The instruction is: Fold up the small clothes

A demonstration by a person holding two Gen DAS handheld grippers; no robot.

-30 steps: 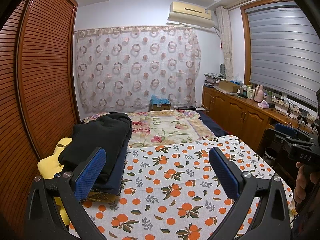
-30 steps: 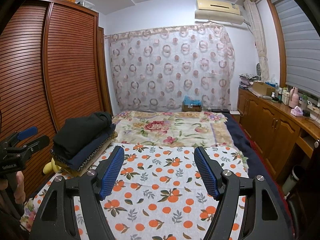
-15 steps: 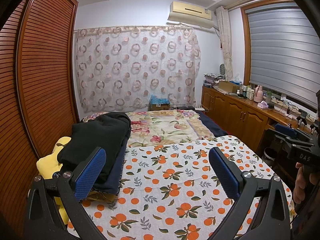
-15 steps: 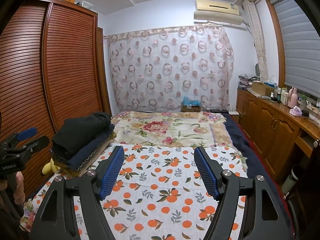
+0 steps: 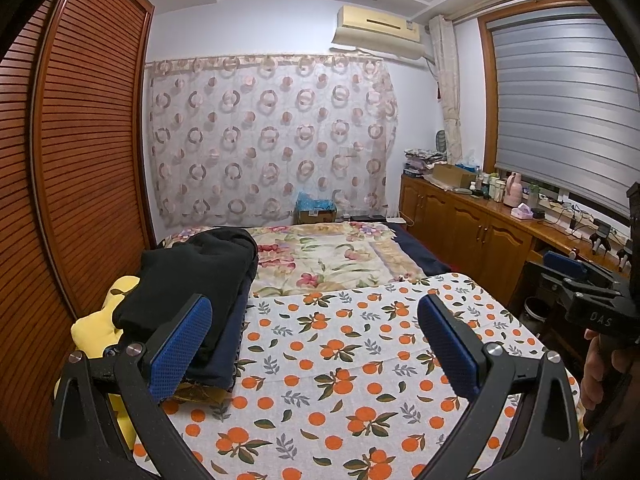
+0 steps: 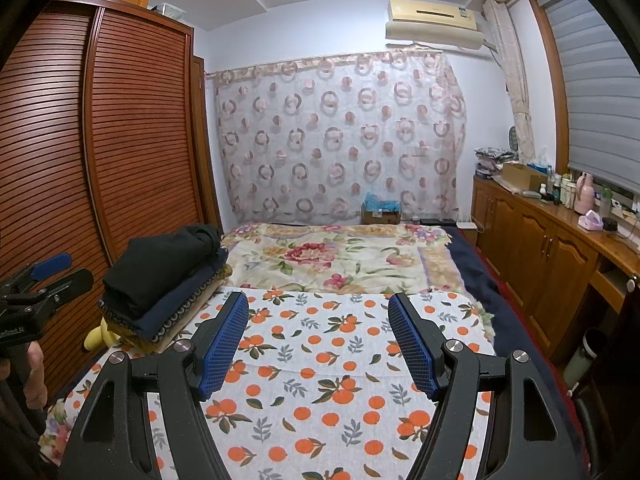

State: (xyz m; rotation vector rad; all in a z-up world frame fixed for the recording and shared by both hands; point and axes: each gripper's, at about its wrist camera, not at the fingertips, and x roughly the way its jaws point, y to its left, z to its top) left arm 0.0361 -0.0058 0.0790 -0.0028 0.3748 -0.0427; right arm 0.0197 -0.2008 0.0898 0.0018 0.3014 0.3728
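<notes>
The left tool (image 5: 314, 334) is released: its two blue pads, with a fine grid texture, stand wide apart above the bed, and nothing lies between them. The right tool (image 6: 316, 340) is released in the same way, its ribbed blue pads apart over the orange-print cloth (image 6: 320, 364). This cloth is thin and smooth, white with round oranges and grey-green leaves, and it lies flat across the near part of the bed. Beyond it lies a floral blanket (image 6: 336, 256), softer in look, with large red flowers and a fringed edge.

The folded clothes (image 5: 192, 280) are in a pile at the left side of the bed, just beside the orange-print cloth. On top is a thick black garment, below it a dark blue one, and under these a patterned piece with a yellowish border. A soft yellow thing (image 5: 96, 324) shows next to the pile, by the slatted wooden wardrobe (image 5: 80, 160).
</notes>
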